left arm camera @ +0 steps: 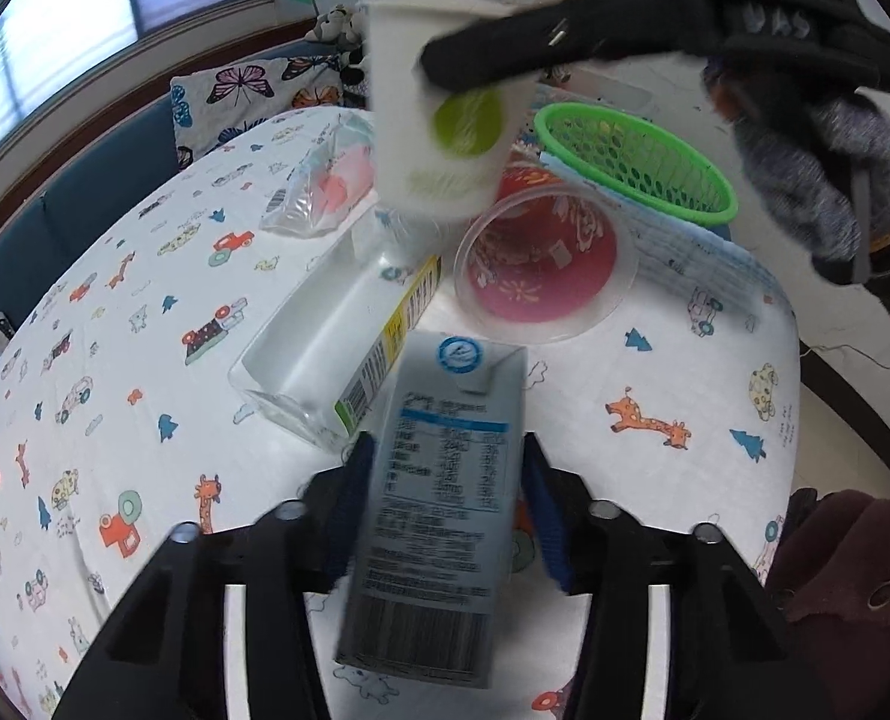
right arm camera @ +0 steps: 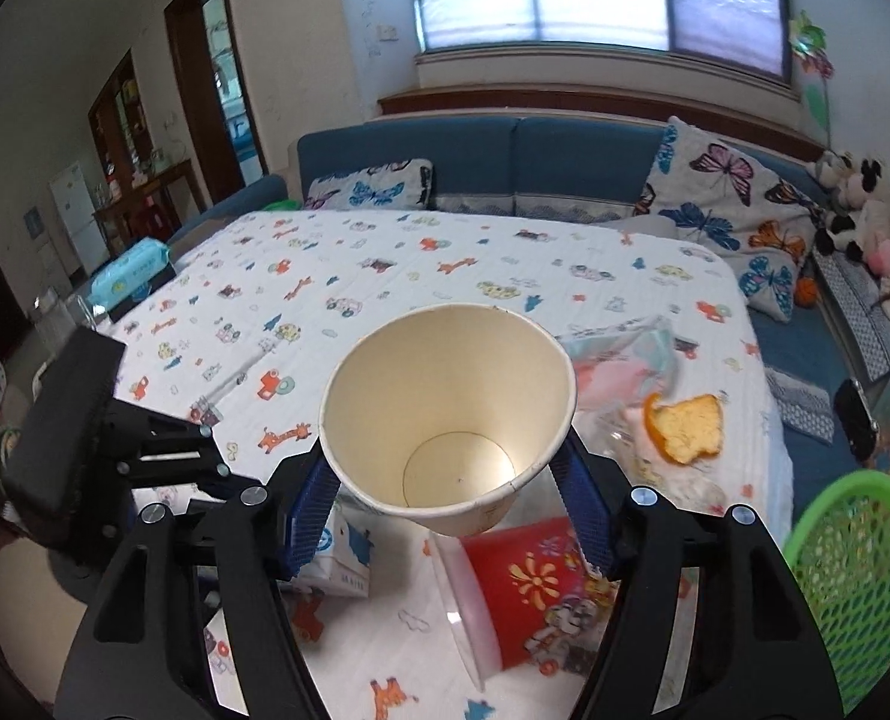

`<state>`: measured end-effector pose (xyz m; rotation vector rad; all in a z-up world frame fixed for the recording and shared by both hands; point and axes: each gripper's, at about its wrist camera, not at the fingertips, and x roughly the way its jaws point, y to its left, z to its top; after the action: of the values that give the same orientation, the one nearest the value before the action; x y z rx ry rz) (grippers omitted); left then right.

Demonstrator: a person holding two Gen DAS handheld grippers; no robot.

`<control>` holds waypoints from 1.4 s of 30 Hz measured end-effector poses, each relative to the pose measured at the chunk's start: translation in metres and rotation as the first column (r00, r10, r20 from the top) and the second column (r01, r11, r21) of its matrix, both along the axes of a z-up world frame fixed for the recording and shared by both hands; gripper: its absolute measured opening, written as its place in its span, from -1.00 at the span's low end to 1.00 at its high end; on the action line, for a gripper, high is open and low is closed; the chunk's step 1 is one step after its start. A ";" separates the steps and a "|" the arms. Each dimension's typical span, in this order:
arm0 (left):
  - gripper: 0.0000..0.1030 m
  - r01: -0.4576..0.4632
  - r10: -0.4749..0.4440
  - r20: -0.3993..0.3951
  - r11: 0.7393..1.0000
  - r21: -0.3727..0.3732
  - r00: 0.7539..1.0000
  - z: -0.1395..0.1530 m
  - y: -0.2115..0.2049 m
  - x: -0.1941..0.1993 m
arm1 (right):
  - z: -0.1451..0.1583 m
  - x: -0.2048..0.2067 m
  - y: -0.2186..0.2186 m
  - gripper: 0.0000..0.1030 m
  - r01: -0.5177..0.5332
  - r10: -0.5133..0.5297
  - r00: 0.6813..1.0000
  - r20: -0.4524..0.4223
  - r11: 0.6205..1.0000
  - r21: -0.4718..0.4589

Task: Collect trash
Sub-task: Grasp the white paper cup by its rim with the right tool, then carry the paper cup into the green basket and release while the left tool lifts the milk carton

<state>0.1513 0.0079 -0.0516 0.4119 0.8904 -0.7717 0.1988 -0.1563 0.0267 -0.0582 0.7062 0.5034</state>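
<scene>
My left gripper [left arm camera: 445, 510] is shut on a grey-blue milk carton [left arm camera: 439, 498] and holds it above the table. My right gripper [right arm camera: 448, 480] is shut on an empty white paper cup [right arm camera: 445, 408], lifted over the table; the cup also shows in the left wrist view [left arm camera: 445, 114] with a green spot on its side. A green mesh basket [left arm camera: 631, 162] stands at the far right of the table, also in the right wrist view [right arm camera: 859, 576]. A red printed cup in a clear plastic shell [left arm camera: 541, 264] lies on its side below the paper cup.
A clear plastic box with a yellow label [left arm camera: 337, 336] and a crumpled clear bag [left arm camera: 325, 186] lie on the cartoon-print tablecloth [left arm camera: 115, 360]. An orange peel [right arm camera: 685, 426] lies on the bag. A blue sofa with butterfly pillows [right arm camera: 715, 192] runs behind the table.
</scene>
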 end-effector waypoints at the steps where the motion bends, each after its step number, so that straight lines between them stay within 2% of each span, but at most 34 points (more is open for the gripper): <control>1: -0.21 -0.003 0.003 0.003 1.000 -0.001 1.000 0.001 -0.001 0.000 | 0.002 -0.001 -0.005 0.31 0.011 -0.011 1.000 0.005 1.000 0.007; 4: -0.22 -0.012 0.012 0.022 1.000 -0.002 1.000 0.004 -0.003 -0.006 | 0.007 -0.004 -0.020 0.31 0.036 -0.036 0.999 -0.002 0.998 0.048; 9: -0.22 -0.030 0.031 0.040 0.999 -0.025 0.999 0.017 -0.004 -0.017 | 0.013 -0.011 -0.041 0.31 0.082 -0.083 0.996 0.020 0.996 0.047; 15: -0.22 -0.063 0.066 0.039 0.995 -0.075 0.997 0.036 -0.008 -0.028 | 0.011 -0.026 -0.082 0.31 0.166 -0.167 0.986 0.027 0.986 0.022; 21: -0.23 -0.064 0.070 0.040 0.990 -0.128 0.997 0.054 -0.024 -0.036 | 0.007 -0.044 -0.139 0.31 0.288 -0.287 0.957 0.036 0.957 -0.034; 30: -0.23 -0.058 0.067 0.039 0.980 -0.190 0.997 0.071 -0.067 -0.030 | -0.028 -0.053 -0.222 0.31 0.439 -0.442 0.897 -0.003 0.893 -0.099; 42: -0.23 -0.046 0.050 0.012 0.972 -0.231 0.999 0.083 -0.132 -0.007 | -0.084 -0.038 -0.292 0.34 0.551 -0.561 0.821 -0.106 0.827 -0.109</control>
<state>0.1440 -0.1243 0.0310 0.1913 0.7807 -0.8156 0.1611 -0.4482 -0.0571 0.1150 0.8329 -0.0879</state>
